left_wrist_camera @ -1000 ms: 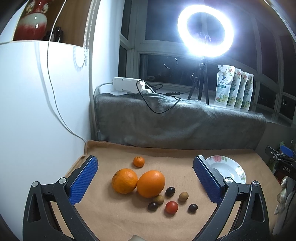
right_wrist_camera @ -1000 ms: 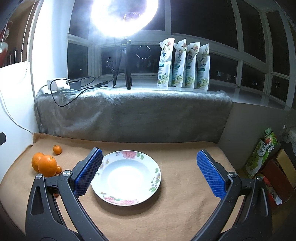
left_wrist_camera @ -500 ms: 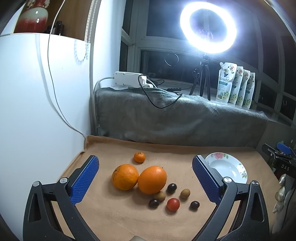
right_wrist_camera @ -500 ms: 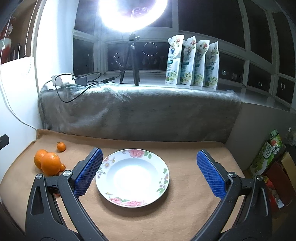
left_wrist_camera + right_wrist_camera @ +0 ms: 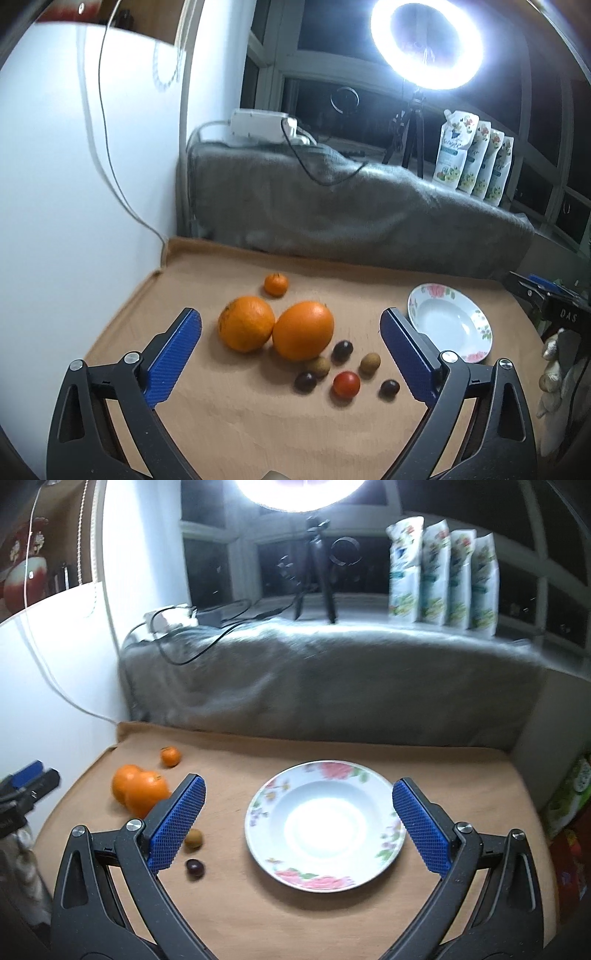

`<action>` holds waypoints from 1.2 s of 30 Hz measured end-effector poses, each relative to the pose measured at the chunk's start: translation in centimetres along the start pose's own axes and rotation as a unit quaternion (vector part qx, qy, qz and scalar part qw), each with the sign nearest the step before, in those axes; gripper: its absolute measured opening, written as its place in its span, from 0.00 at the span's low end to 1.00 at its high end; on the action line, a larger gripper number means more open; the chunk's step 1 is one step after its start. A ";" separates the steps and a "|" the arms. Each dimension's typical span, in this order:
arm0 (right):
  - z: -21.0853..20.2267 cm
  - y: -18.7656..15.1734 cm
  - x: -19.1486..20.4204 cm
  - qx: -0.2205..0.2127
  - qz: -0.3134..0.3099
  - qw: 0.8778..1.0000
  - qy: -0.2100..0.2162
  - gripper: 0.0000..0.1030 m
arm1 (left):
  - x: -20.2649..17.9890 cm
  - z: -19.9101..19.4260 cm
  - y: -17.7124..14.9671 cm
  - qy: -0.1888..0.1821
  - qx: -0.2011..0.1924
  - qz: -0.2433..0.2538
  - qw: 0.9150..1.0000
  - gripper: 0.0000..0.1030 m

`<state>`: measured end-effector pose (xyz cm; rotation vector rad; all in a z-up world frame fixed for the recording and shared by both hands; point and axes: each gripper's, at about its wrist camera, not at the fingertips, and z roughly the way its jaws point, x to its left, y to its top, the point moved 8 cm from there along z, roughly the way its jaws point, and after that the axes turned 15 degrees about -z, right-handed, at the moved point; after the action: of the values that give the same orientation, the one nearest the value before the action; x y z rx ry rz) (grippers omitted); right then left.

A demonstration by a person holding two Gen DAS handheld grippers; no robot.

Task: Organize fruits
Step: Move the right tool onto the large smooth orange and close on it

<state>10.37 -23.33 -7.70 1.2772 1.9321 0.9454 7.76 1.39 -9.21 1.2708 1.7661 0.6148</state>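
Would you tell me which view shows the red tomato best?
The left wrist view: the tomato lies unobstructed on the cloth among the small dark and brown fruits. In the right wrist view it cannot be seen; that gripper's left finger covers that spot.

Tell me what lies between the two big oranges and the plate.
In the left wrist view, small fruits: a red tomato, dark grapes and brown longans sit between the oranges and the plate.

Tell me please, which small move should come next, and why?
Probably lower the left tool over the right-hand orange: its jaws, just closing slightly, stand open with nothing between them, all fruit lies on the cloth, and the plate is empty.
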 end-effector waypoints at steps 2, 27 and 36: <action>0.9 0.1 0.7 0.009 0.004 1.000 0.028 1.00 | 0.1 0.4 -0.5 -0.004 0.015 -0.006 1.000 0.92; 11.6 1.6 12.1 0.117 -0.013 0.953 0.279 1.00 | 2.4 7.9 -6.0 -0.074 0.181 -0.141 0.970 0.76; 14.9 1.5 14.8 0.150 -0.006 0.936 0.318 0.92 | 3.2 10.1 -6.7 -0.077 0.198 -0.161 0.964 0.68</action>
<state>18.22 -5.79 -16.28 1.2082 2.6645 1.1938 12.56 1.03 -20.76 1.2117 1.9659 -0.0282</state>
